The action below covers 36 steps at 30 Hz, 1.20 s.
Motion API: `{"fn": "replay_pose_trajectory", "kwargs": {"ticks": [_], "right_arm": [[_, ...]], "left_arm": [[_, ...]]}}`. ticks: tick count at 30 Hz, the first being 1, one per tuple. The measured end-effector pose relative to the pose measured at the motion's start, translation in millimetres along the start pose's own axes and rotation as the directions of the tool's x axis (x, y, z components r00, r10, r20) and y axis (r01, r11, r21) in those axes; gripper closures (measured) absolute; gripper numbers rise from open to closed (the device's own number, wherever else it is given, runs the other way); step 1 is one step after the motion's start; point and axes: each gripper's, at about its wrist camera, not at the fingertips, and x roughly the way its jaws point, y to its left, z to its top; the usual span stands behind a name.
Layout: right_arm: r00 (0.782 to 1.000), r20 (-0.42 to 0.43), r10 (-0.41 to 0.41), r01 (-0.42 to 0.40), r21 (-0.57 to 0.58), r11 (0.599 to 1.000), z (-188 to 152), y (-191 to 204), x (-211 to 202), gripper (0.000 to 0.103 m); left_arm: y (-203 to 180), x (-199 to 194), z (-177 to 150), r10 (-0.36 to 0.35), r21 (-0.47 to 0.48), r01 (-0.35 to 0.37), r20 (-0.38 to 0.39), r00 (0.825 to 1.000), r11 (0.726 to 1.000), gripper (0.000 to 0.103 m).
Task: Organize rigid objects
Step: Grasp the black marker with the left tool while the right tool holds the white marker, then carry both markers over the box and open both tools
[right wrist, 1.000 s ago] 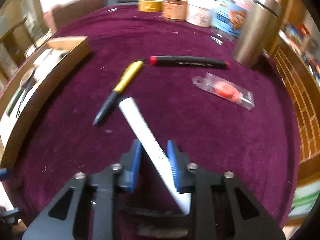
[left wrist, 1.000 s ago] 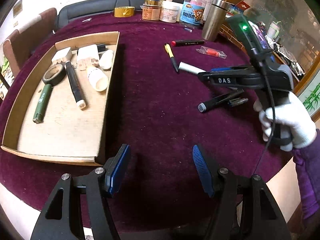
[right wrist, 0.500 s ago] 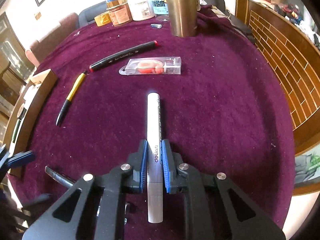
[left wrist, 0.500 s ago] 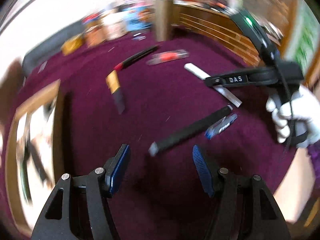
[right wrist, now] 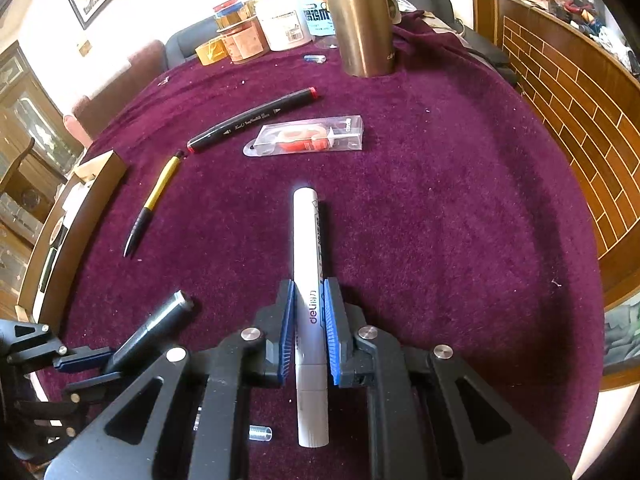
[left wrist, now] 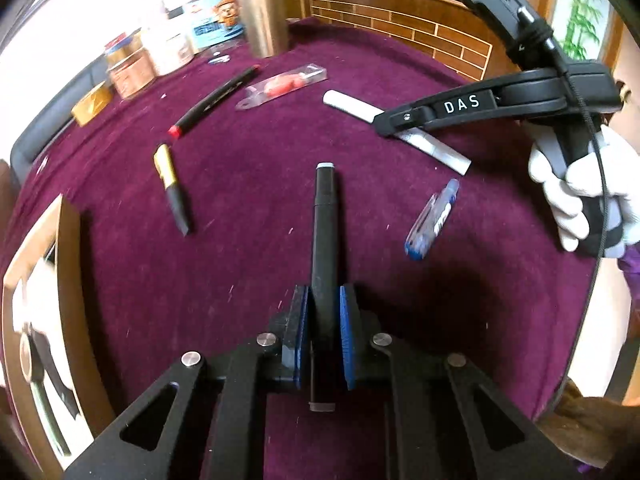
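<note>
My left gripper [left wrist: 324,320] is closing its jaws, and the blue pads press on a black marker [left wrist: 326,220] that lies on the purple cloth and points away from me. The right wrist view shows this gripper [right wrist: 104,364] at lower left with that marker [right wrist: 160,324] in it. My right gripper [right wrist: 308,312] is shut on a white marker [right wrist: 306,232], held near its middle. In the left wrist view a white-gloved hand [left wrist: 580,196] holds the right gripper [left wrist: 384,124] over the white marker [left wrist: 436,150].
Loose on the cloth lie a black red-capped marker [right wrist: 252,120], a yellow-black pen [right wrist: 154,204], a clear packet [right wrist: 308,136] and a blue pen [left wrist: 432,216]. A cardboard tray [left wrist: 68,280] with several items stands left. A metal tumbler [right wrist: 356,16] and jars stand behind.
My left gripper swung right from beside the tray to the black marker, and its open jaws closed on it. The right gripper rolled, so the white marker now lies straight between its pads.
</note>
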Motion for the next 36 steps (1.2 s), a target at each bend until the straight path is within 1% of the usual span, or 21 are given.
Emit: {"fn": "replay_pose_trajectory", "kwargs": {"ticks": [1,3,4,5,6,8,10,12,13,14,15,17,18,19,20,24,26,28,30,33,36], "right_arm": [[1.0,0.001,0.002,-0.002,0.004,1.0,0,0,0,0.09],[1.0,0.0,0.004,-0.004,0.014,1.0,0,-1,0,0.09],[1.0,0.0,0.003,-0.003,0.017,1.0,0,-1,0,0.09],[1.0,0.0,0.001,-0.001,0.02,1.0,0,-1,0,0.09],[1.0,-0.001,-0.001,0.001,0.023,1.0,0,-1,0,0.09],[1.0,-0.004,-0.011,0.011,0.026,1.0,1,0,1,0.09],[1.0,-0.006,-0.026,0.026,0.025,0.999,1,3,1,0.09],[1.0,0.003,-0.03,0.03,0.017,0.999,0,6,1,0.085],[0.999,0.011,-0.031,0.031,0.008,1.0,-1,8,1,0.078],[0.999,0.028,-0.04,0.041,-0.021,0.999,-4,14,1,0.073],[0.997,0.038,-0.061,0.063,-0.049,0.997,-7,19,1,0.071],[0.99,0.043,-0.135,0.139,-0.114,0.984,-10,33,4,0.072],[0.988,0.04,-0.151,0.155,-0.118,0.981,-10,35,4,0.072],[0.985,0.039,-0.168,0.172,-0.116,0.978,-9,36,5,0.08],[0.981,0.041,-0.19,0.194,-0.112,0.975,-8,35,4,0.091],[0.993,0.041,-0.115,0.117,-0.044,0.992,-10,28,-5,0.091],[0.997,0.06,-0.052,0.053,-0.017,0.998,-12,29,-14,0.091],[0.997,0.072,-0.01,0.01,-0.002,1.0,-12,33,-21,0.091],[0.994,0.089,0.056,-0.058,0.017,0.998,-11,40,-31,0.091],[0.985,0.098,0.145,-0.149,0.03,0.988,-6,56,-41,0.091],[0.973,0.093,0.212,-0.215,0.02,0.976,-5,79,-44,0.091]], "left_arm": [[1,-3,-2,-0.006,-0.012,0.006,0.011,1.0,1.0,0.091],[2,-2,-1,-0.031,-0.035,0.032,0.013,0.999,0.999,0.081],[3,2,3,-0.029,-0.049,0.029,0.007,1.0,0.998,0.066],[3,5,5,-0.016,-0.053,0.017,0.009,1.0,0.998,0.057],[1,12,10,-0.007,-0.051,0.007,0.011,1.0,0.999,0.056],[-2,19,17,0.005,-0.057,-0.004,0.033,0.999,0.998,0.049],[-6,18,18,0.015,-0.073,-0.011,0.053,0.998,0.997,0.048],[-7,15,14,0.019,-0.085,-0.013,0.069,0.997,0.996,0.05],[-7,13,11,0.014,-0.089,-0.008,0.074,0.997,0.996,0.063],[-6,9,7,0.007,-0.096,0.0,0.079,0.997,0.995,0.089],[-5,5,3,0.005,-0.108,0.004,0.076,0.997,0.994,0.09],[8,0,-5,-0.057,-0.176,0.071,0.084,0.995,0.982,0.092],[12,-3,-8,-0.064,-0.192,0.081,0.091,0.994,0.978,0.092],[17,-8,-14,-0.072,-0.212,0.093,0.103,0.992,0.973,0.092],[22,-15,-20,-0.085,-0.236,0.111,0.117,0.989,0.965,0.092],[42,-46,-39,-0.106,-0.315,0.164,0.193,0.975,0.935,0.092],[55,-65,-51,-0.103,-0.351,0.184,0.237,0.966,0.918,0.092],[69,-79,-61,-0.093,-0.389,0.196,0.268,0.959,0.9,0.092],[86,-89,-71,-0.082,-0.428,0.205,0.288,0.954,0.88,0.092],[110,-105,-89,-0.029,-0.487,0.186,0.311,0.95,0.854,0.092],[134,-119,-112,0.031,-0.552,0.163,0.325,0.945,0.818,0.092]]}}
